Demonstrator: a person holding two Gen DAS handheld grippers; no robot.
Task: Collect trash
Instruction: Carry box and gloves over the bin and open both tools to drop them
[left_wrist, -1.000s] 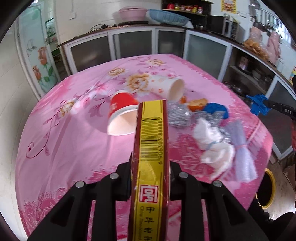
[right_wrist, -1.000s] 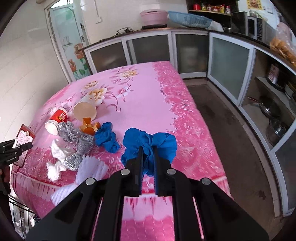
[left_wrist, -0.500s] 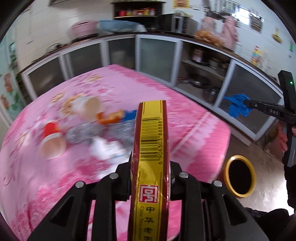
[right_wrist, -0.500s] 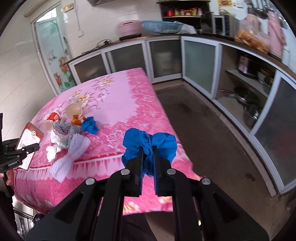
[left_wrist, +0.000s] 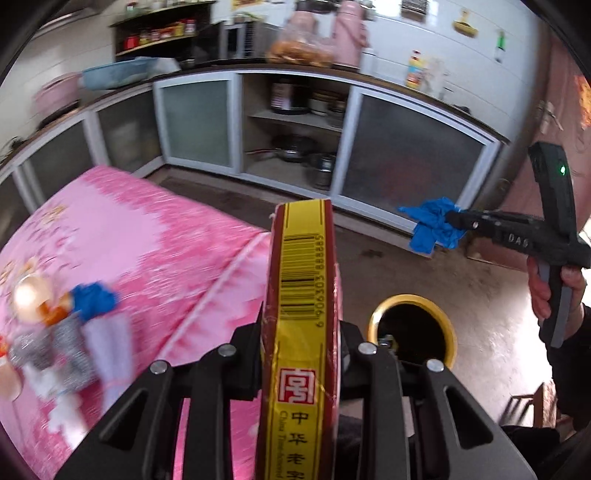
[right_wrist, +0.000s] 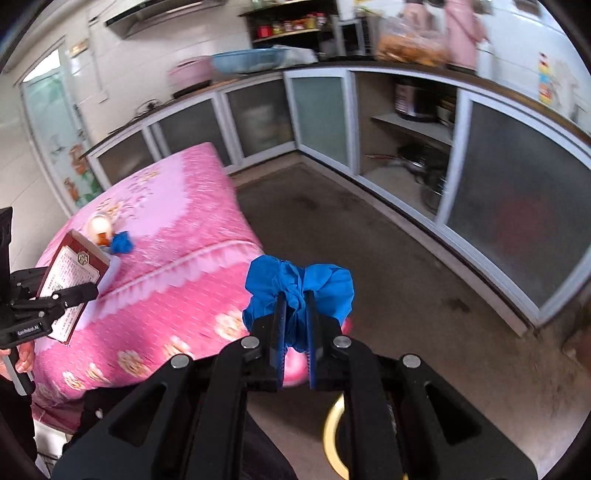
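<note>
My left gripper (left_wrist: 301, 328) is shut on a flat red and yellow carton (left_wrist: 303, 295), held edge-on over the pink table's corner. The same carton (right_wrist: 72, 280) shows its red face at the left of the right wrist view. My right gripper (right_wrist: 295, 314) is shut on a crumpled blue glove (right_wrist: 299, 284), held over the floor; the glove (left_wrist: 430, 225) and that gripper (left_wrist: 454, 218) also appear at the right of the left wrist view. A yellow-rimmed bin (left_wrist: 413, 328) stands on the floor just beyond the carton; its rim (right_wrist: 330, 435) peeks out under the right gripper.
On the pink flowered table (left_wrist: 147, 240) lie paper cups (left_wrist: 27, 295), another blue glove (left_wrist: 92, 299), silver wrappers (left_wrist: 70, 350) and white tissue. Glass-fronted cabinets (left_wrist: 406, 166) with pots run along the far wall. Bare concrete floor (right_wrist: 369, 240) lies between table and cabinets.
Both grippers have swung right, away from the table's middle toward its corner and the floor. The yellow-rimmed bin has come into view. Carton and glove stay gripped.
</note>
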